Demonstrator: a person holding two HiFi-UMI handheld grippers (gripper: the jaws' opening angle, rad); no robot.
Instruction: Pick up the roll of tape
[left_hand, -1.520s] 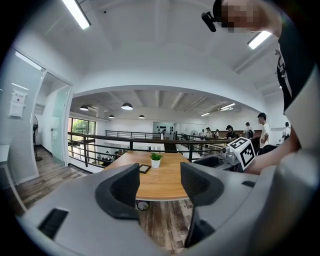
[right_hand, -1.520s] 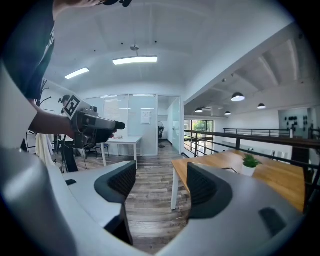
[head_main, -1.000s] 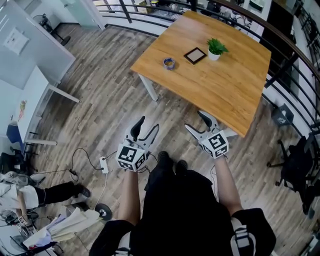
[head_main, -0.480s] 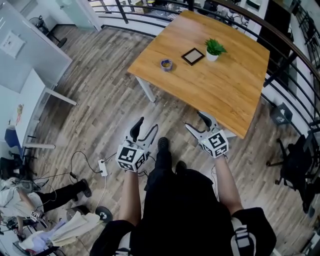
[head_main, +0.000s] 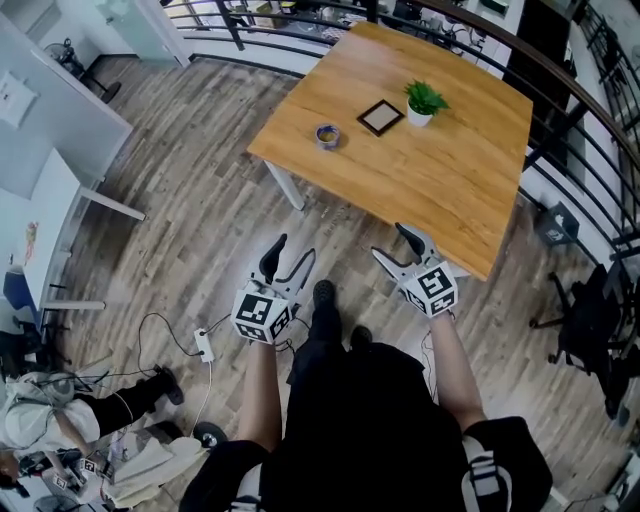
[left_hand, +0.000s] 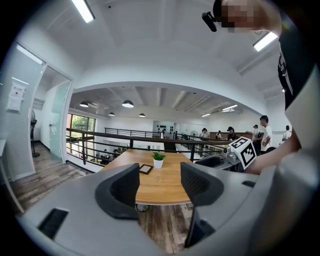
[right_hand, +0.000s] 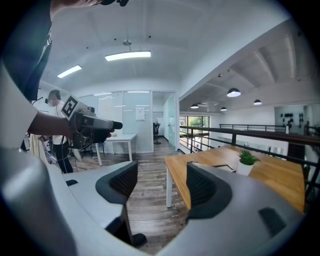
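Head view is showing the roll of tape lying flat on the table, its hole facing straight up. It is sitting near the table's 9 o'clock corner, close to the edge, with bare wood around it. A picture frame is lying at its 2 o'clock. Open floor is lying between the tape and both tools at its 6 o'clock. The left gripper is standing released and empty. The right gripper is also spread wide, its jaws having just been closing slightly on nothing.
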